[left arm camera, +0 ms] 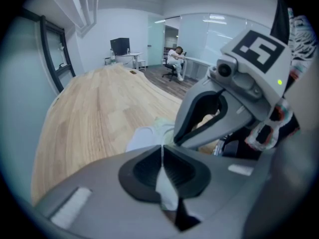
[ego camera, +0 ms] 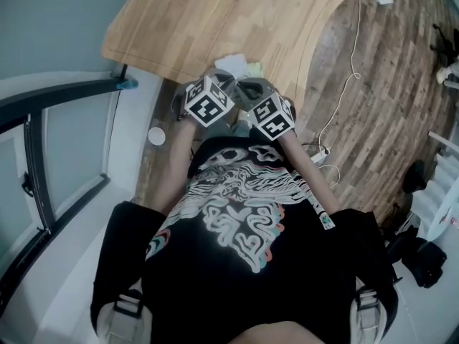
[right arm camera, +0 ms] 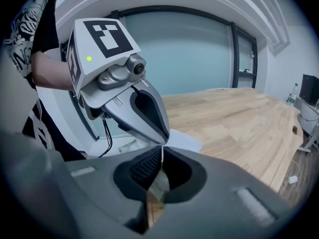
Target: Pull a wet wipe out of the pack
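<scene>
White wet wipe (left arm camera: 167,192) is sitting pinched in the left gripper's (left arm camera: 162,147) closed jaws, while the right gripper (right arm camera: 162,152) is clamping the pale pack (ego camera: 235,64) on the wooden table (ego camera: 215,20).

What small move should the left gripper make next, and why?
Probably draw the left gripper slowly up and away: its jaws pinch the white wet wipe, while the right gripper seems clamped on the pack.

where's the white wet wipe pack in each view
Head view: white wet wipe pack, upper centre, at the edge of the light wooden table.
Left gripper view: pack just below centre.
Right gripper view: pack just below centre, slightly right.
Shared landmark: that table, under the pack.
</scene>
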Available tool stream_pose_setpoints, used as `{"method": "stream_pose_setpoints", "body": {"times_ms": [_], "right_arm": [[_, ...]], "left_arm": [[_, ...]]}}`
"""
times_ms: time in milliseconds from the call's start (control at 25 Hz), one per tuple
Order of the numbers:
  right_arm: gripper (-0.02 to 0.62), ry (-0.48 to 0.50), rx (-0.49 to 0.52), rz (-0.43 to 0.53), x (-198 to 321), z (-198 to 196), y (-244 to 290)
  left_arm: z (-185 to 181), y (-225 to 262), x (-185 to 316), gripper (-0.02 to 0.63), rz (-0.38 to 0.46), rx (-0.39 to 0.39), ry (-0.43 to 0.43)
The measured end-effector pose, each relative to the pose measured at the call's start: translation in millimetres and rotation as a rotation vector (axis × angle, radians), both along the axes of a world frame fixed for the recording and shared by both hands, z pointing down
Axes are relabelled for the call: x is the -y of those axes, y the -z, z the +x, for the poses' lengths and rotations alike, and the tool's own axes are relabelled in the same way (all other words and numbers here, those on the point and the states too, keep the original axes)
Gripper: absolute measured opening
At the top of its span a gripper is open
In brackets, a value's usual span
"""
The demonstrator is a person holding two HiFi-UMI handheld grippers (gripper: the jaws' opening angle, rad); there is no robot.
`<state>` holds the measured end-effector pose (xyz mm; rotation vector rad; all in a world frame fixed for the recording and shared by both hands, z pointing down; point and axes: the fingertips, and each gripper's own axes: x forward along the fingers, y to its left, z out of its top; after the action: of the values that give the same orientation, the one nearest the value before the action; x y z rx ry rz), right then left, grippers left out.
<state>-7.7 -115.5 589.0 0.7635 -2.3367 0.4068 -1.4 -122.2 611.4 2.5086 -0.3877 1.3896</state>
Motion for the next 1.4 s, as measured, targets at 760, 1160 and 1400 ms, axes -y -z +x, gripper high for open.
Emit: {"method": "stream_pose_setpoints", "body": {"times_ms": [760, 1160, 1400], "right_arm": [[0.069, 0.015, -0.084, -0.037, 1, -10, 2], [0.089, 0.02, -0.096, -0.033, 0, -19, 2], [0.081, 0.013, -0.094, -0.036, -7, -12, 10]], "left_arm": [[-3, 18, 8, 0.0, -0.06, -0.164, 0.213], [-8, 28, 9, -0.002, -0.023, -0.214, 0.276], [-3, 41, 0, -0.002, -0.012, -0.217, 0.277]]}}
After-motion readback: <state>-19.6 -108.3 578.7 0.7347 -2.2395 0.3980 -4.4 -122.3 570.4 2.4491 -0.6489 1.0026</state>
